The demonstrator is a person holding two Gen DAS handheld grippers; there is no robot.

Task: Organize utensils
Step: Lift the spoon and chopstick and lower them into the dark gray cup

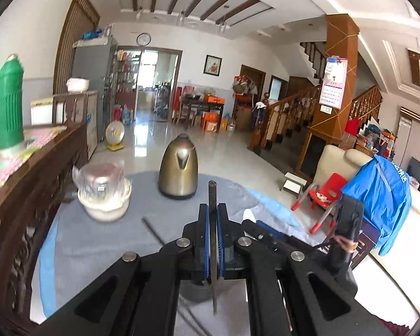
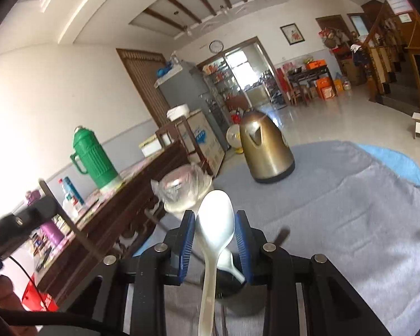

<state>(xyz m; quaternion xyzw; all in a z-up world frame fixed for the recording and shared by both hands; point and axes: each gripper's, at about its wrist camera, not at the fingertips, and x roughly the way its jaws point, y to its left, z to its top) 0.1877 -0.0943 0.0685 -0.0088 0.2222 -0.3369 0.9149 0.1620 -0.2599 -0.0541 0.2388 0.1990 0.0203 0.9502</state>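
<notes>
the left gripper (image 1: 213, 224) is clamped on a dark chopstick (image 1: 212, 196) that points forward. the right gripper (image 2: 215, 232) grips a white spoon (image 2: 215, 218), bowl up, its long axis upright directly above the dark holder (image 2: 229, 285) with another spoon (image 2: 231, 263) inside.

We are in a lived-in family home, in its big open living hall. We see a wooden staircase (image 1: 288, 114), a wall clock (image 1: 143, 39), a framed picture (image 1: 212, 65) and a wall calendar (image 1: 332, 84). A kettle (image 1: 178, 174), a green thermos (image 1: 9, 103) and a child's red chair (image 1: 323, 196) also show daily family life.
</notes>
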